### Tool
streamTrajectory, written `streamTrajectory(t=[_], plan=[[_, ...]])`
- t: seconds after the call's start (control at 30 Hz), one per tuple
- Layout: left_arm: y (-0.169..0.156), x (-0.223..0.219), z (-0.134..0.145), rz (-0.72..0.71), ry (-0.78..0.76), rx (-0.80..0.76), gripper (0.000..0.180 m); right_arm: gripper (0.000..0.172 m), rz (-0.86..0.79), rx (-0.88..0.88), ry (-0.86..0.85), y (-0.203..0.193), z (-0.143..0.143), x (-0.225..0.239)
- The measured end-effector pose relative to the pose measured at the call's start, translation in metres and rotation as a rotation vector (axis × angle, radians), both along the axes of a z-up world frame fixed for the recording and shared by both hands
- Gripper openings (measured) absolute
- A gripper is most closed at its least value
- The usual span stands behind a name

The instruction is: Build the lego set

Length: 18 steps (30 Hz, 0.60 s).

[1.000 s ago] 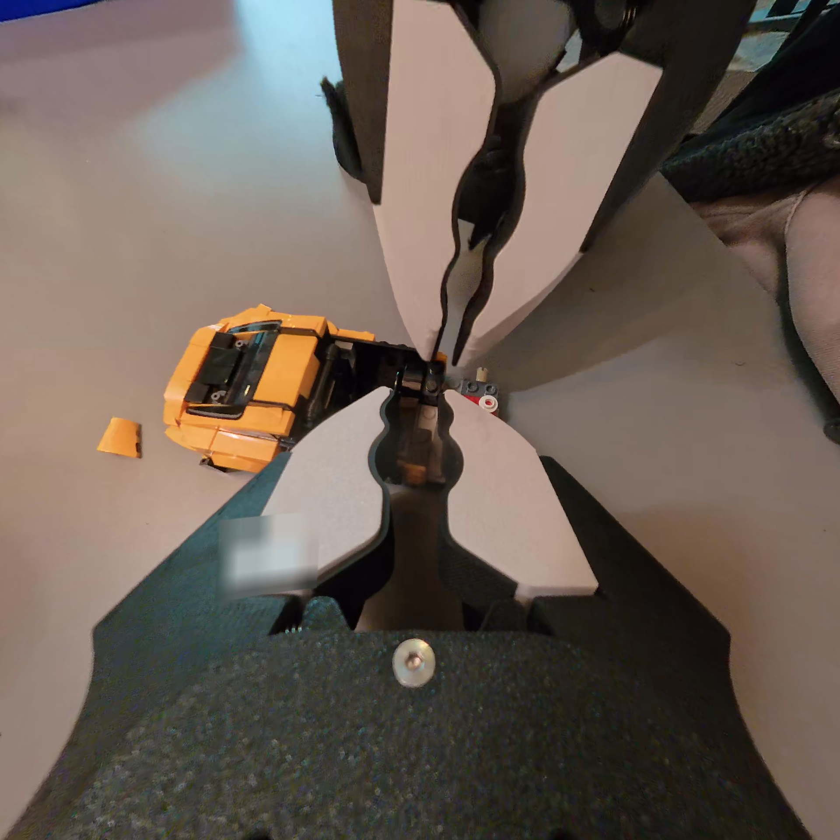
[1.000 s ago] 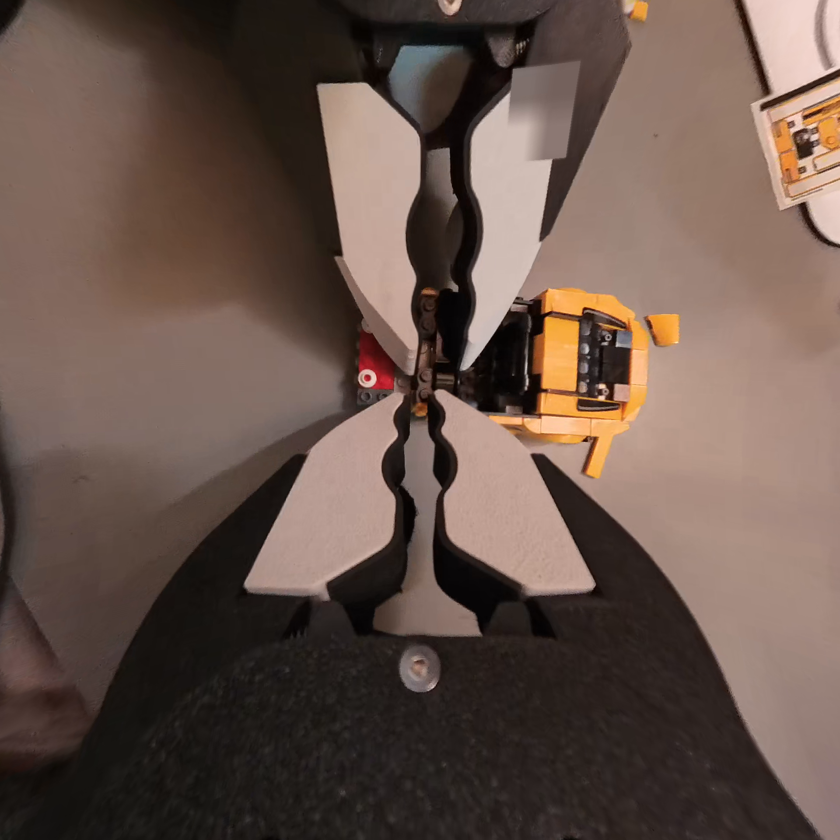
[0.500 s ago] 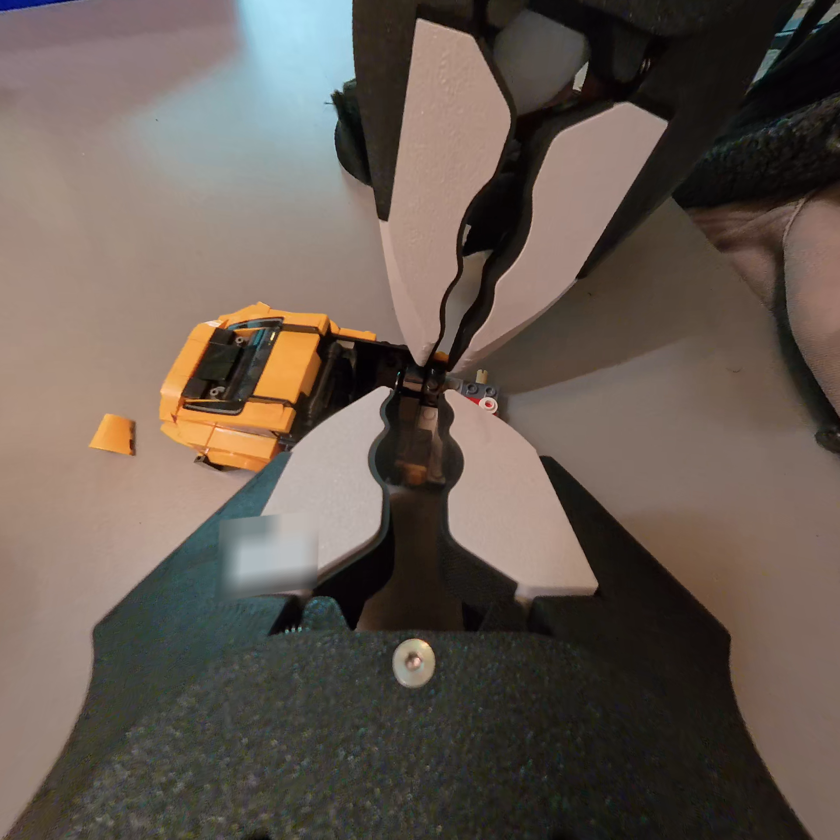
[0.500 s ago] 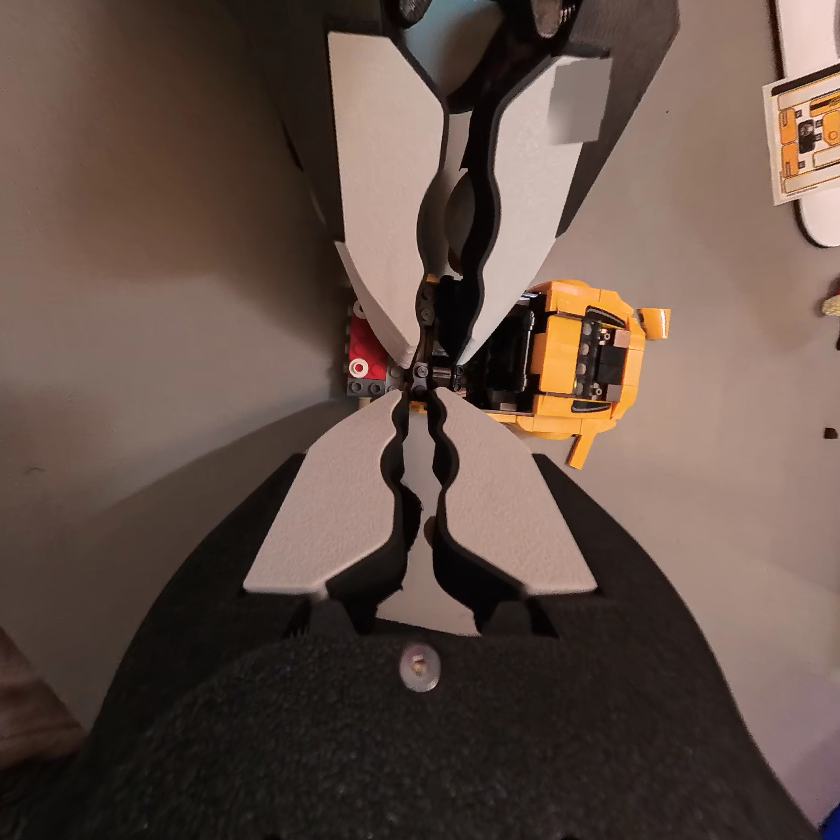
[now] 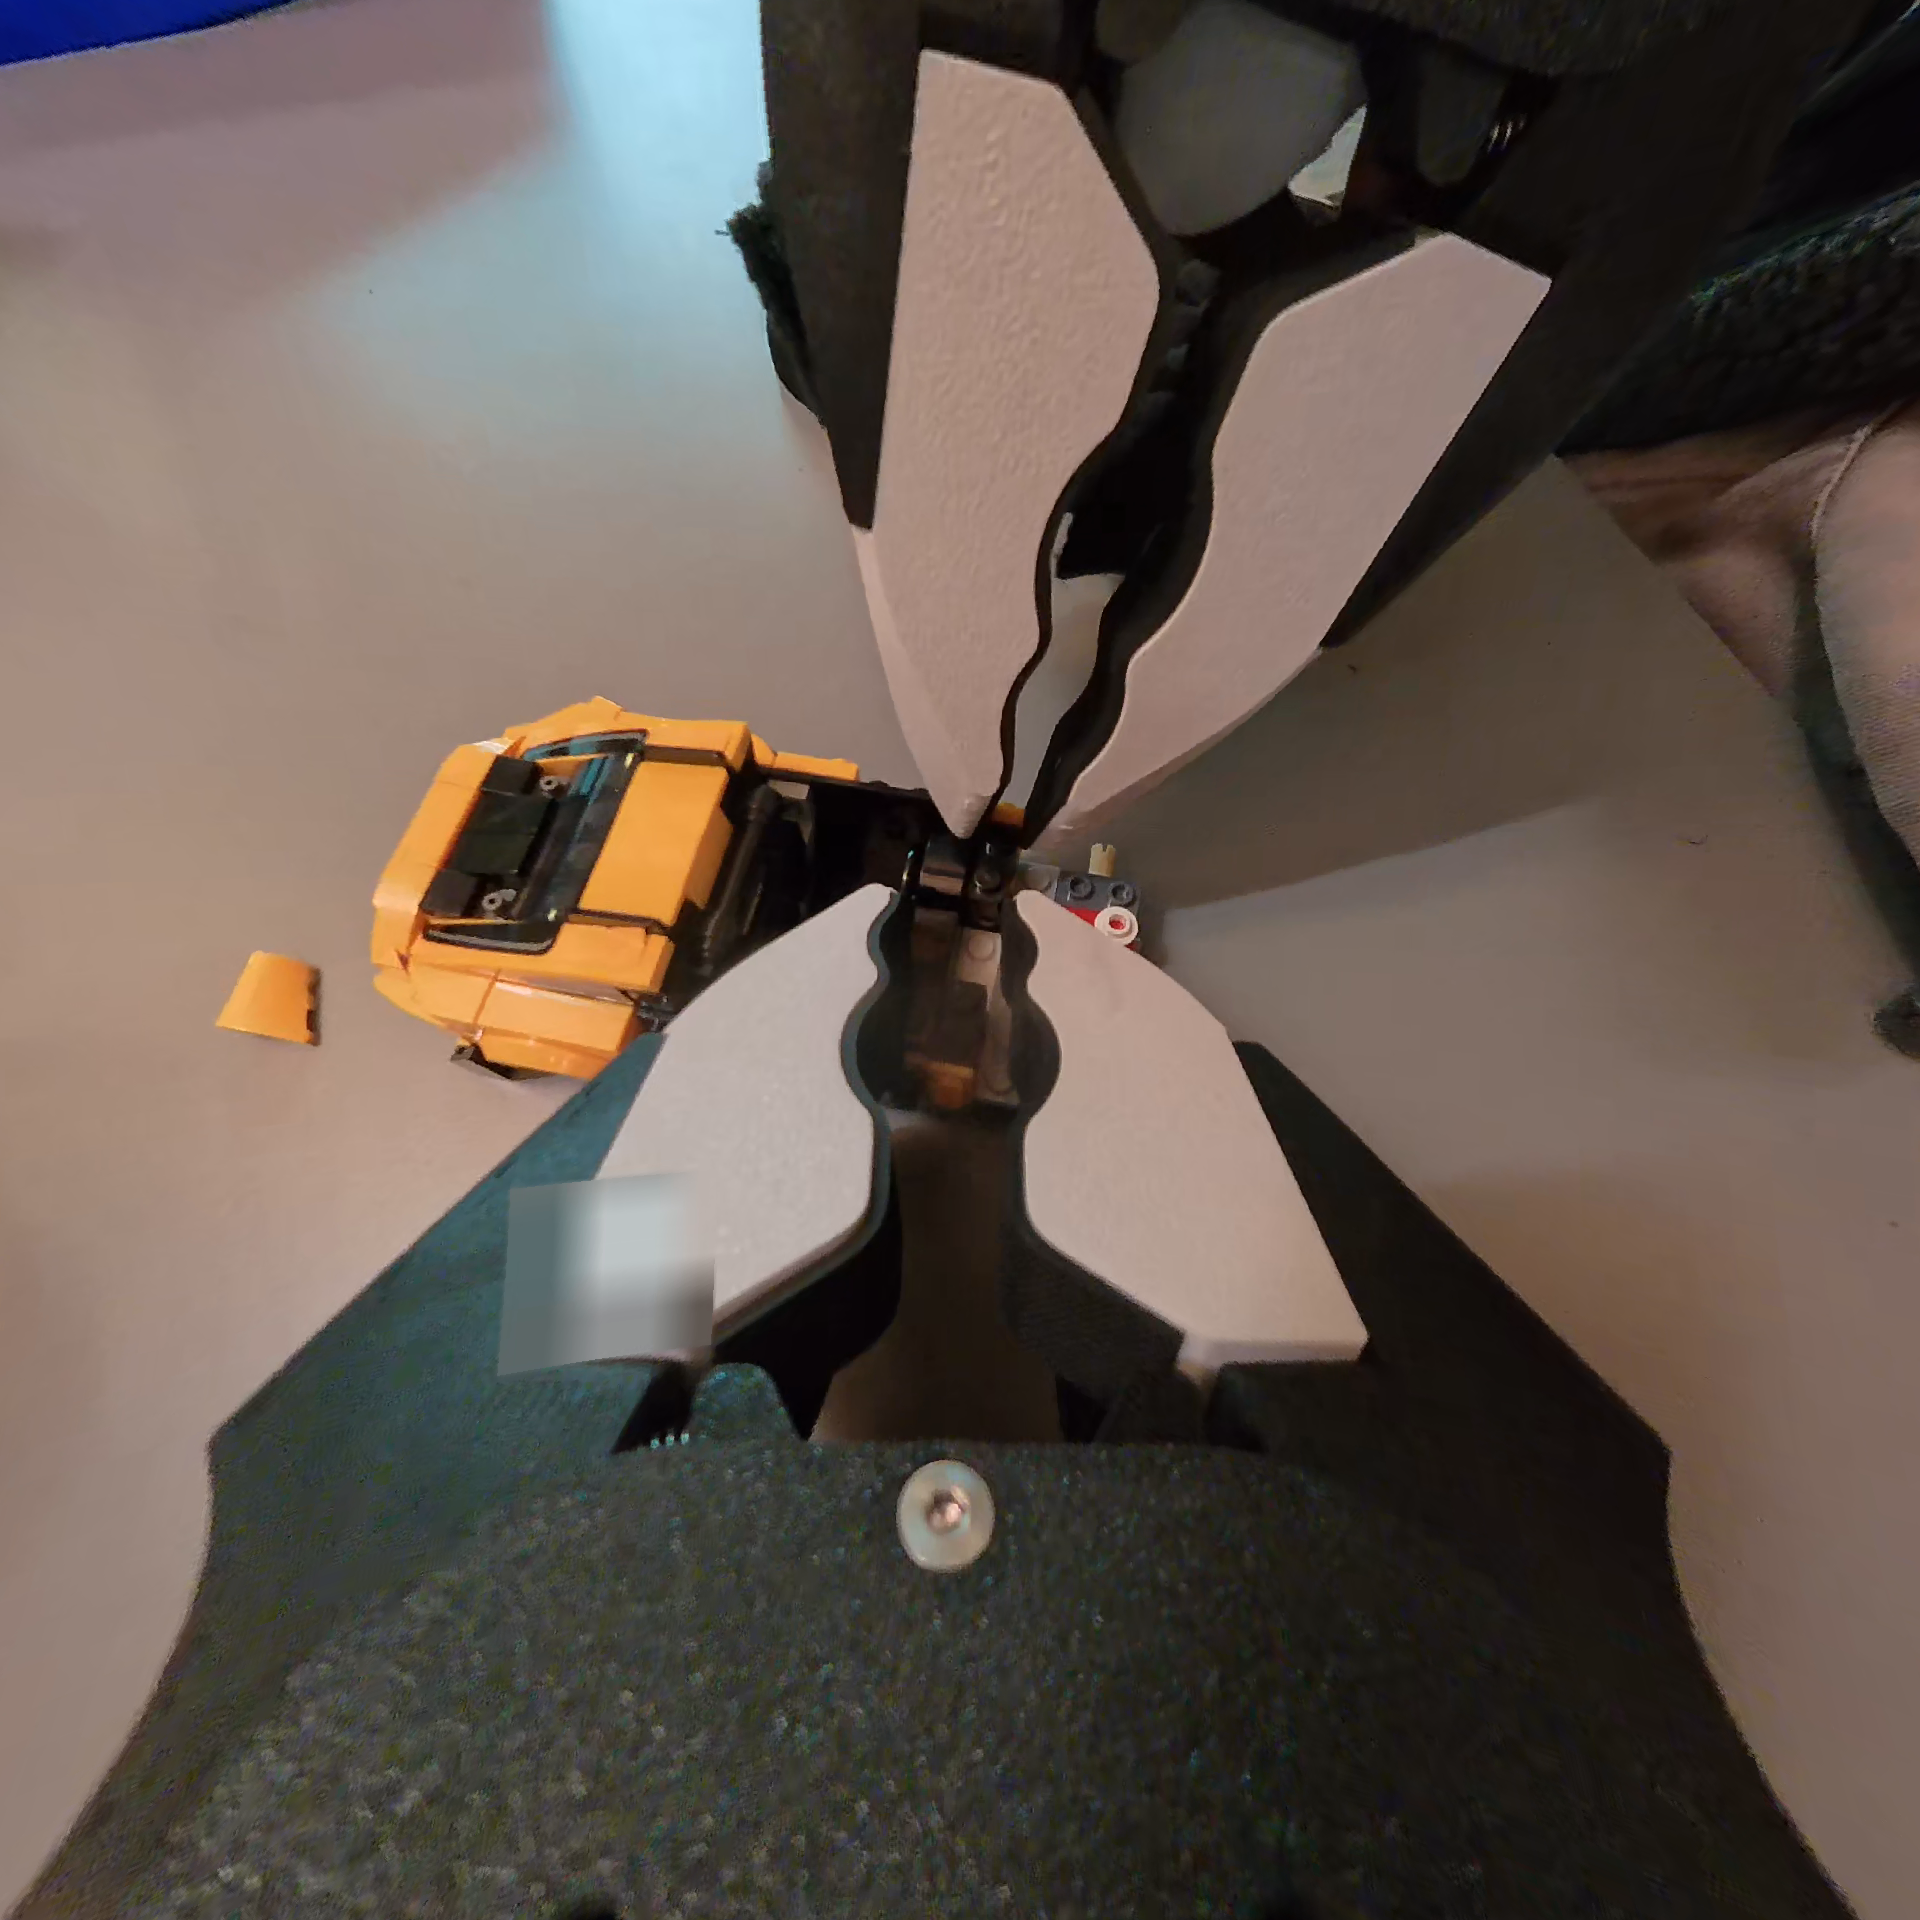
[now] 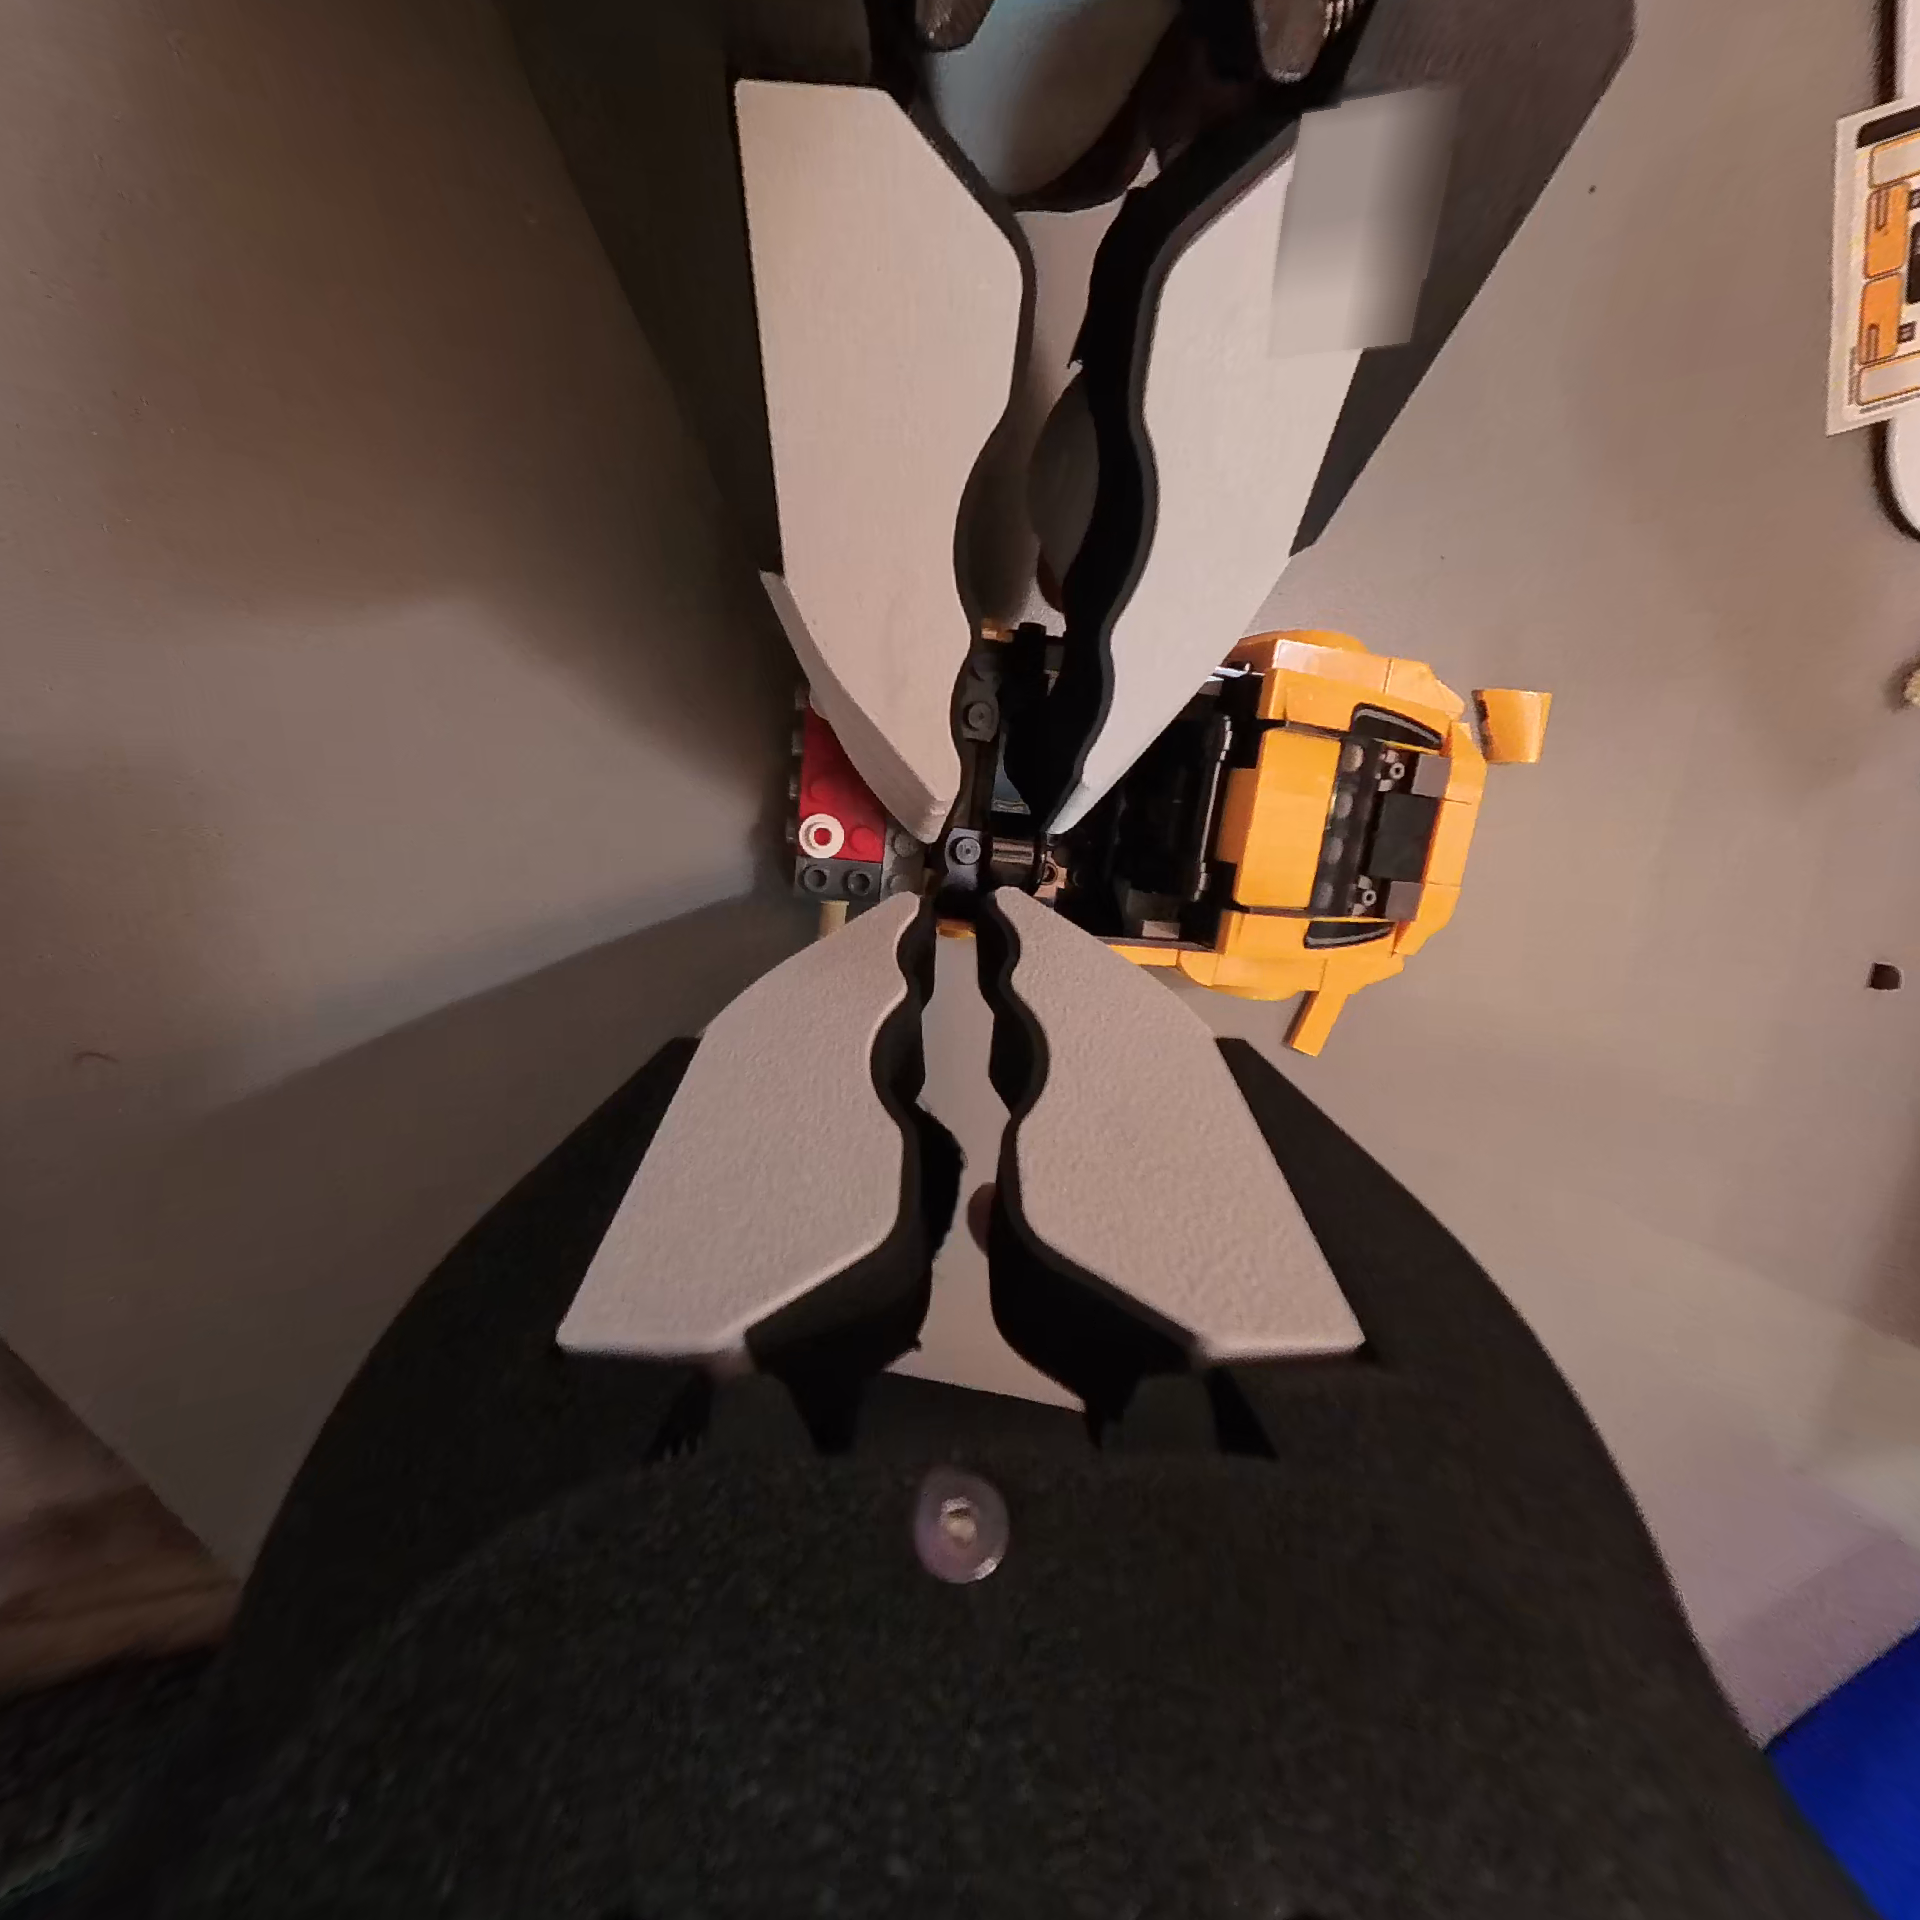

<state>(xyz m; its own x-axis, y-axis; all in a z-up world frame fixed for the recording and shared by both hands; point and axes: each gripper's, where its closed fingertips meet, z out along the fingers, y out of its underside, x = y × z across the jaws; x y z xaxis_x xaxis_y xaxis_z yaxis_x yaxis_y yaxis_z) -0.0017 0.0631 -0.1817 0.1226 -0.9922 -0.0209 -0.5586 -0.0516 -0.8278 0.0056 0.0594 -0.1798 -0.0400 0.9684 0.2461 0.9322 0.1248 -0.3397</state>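
An orange brick-built car (image 5: 540, 883) lies on the grey table (image 5: 312, 468), its black open middle toward both grippers. My left gripper (image 5: 951, 914) is shut on the car's black middle frame (image 5: 940, 868). My right gripper (image 6: 961, 902) comes from the opposite side and is shut on a narrow black studded piece (image 6: 966, 854) of that same frame. The two grippers stand tip to tip: the right gripper also shows in the left wrist view (image 5: 1008, 821), and the left gripper in the right wrist view (image 6: 997, 826). The car also shows in the right wrist view (image 6: 1351, 821).
A red and dark-grey brick section (image 6: 831, 805) sits at the car's end, behind the fingertips. A loose orange piece (image 5: 268, 997) lies beside the car. A printed sheet (image 6: 1881, 270) lies at the table's far right. A person's clothing (image 5: 1818, 582) is at the right edge. Both grippers' tips are close together, under 4 cm apart.
Both grippers keep their hold on the car's black frame. The views have shifted only slightly, with the two grippers a little closer together; the car stays where it was.
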Motion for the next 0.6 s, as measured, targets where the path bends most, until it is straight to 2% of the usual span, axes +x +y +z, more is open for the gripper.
streamTrajectory(t=[0.13,0.2,0.37,0.6], plan=[[-0.004,-0.002,0.005,-0.017,-0.021,-0.075,0.027,0.008,-0.023,-0.028,0.049,0.001,0.001,-0.003],[-0.001,-0.006,0.013,-0.004,-0.052,-0.083,0.026,0.008,-0.022,-0.023,0.054,0.002,0.001,-0.004],[0.009,-0.020,0.023,0.039,-0.062,-0.045,0.024,0.012,-0.022,-0.031,0.059,0.001,0.003,-0.004],[0.016,-0.025,0.016,0.073,-0.016,-0.006,0.022,0.016,-0.022,-0.020,0.091,0.004,0.010,-0.006]])
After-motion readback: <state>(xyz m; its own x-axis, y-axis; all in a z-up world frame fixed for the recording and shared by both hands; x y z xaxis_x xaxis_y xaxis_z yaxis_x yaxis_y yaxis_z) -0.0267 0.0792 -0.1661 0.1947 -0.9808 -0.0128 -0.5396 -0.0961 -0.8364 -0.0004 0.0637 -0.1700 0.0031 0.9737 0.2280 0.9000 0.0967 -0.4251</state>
